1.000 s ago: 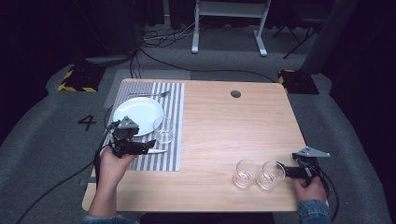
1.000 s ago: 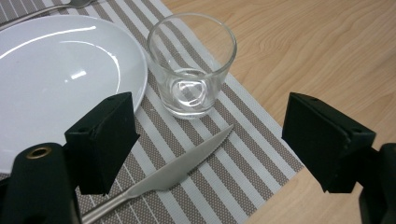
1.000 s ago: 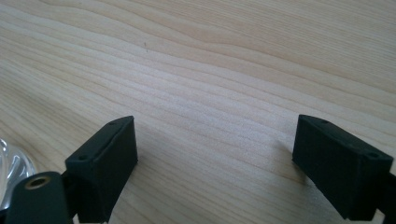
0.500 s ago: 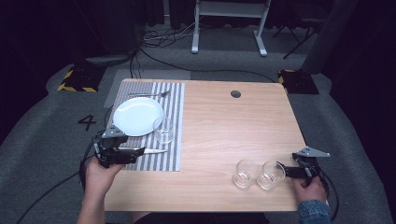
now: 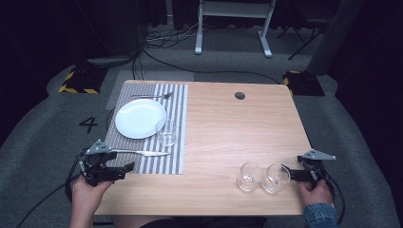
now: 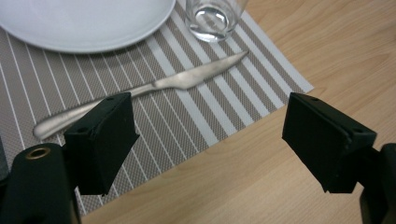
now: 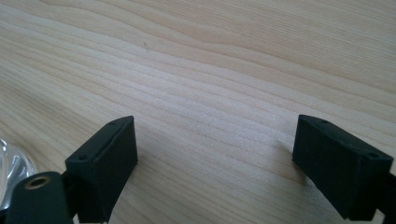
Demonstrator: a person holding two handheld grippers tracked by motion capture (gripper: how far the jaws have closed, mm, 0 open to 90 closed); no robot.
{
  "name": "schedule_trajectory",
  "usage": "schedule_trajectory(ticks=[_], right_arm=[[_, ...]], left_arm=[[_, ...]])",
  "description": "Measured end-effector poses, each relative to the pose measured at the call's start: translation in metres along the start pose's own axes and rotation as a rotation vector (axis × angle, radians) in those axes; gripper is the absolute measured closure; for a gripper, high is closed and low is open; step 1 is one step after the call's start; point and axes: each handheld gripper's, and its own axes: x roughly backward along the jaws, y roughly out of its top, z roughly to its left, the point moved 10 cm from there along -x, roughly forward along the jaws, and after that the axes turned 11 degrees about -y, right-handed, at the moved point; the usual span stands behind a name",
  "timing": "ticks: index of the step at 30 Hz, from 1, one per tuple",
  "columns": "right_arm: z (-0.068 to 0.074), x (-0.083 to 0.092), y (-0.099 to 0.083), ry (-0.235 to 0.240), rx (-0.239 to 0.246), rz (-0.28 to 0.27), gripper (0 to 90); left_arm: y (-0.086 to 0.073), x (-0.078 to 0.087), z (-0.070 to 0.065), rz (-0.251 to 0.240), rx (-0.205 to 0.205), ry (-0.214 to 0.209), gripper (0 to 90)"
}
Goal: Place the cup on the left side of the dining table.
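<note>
A silver knife (image 5: 142,153) (image 6: 187,81) lies flat on the striped placemat (image 5: 178,142), below a white plate (image 5: 138,118) (image 6: 84,23) and a clear glass (image 5: 167,133) (image 6: 212,16). My left gripper (image 5: 127,167) (image 6: 210,107) hovers at the mat's near left corner, just short of the knife's handle. It is open and holds nothing. At the table's near right edge my right gripper (image 5: 288,174) (image 7: 215,126) is open over bare wood. It points at two empty glasses (image 5: 249,177) (image 5: 275,178), and the rim of one glass (image 7: 9,163) shows beside its left jaw.
A fork (image 5: 152,96) lies on the mat beyond the plate. The wooden table (image 5: 237,133) has a round cable hole (image 5: 240,95) at the back. Dark floor, cables and a metal stand lie beyond it.
My left gripper has drawn back toward the table's near left corner, away from the knife, which stays lying on the mat. The right gripper has not moved.
</note>
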Motion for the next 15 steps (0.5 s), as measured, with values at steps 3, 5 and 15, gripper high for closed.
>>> schedule_trajectory(ticks=[3,5,15], right_arm=[[0.000,0.000,0.000,0.000,0.000,0.000,14.2],[0.000,0.000,0.000,0.000,0.000,0.000,14.2],[0.000,0.000,0.000,0.000,0.000,0.000,14.2]], left_arm=[[-0.011,-0.003,0.004,0.020,0.023,-0.004,17.3],[-0.021,-0.004,0.009,0.043,0.036,0.001,17.0],[-0.053,-0.011,0.027,0.109,0.057,0.033,15.9]])
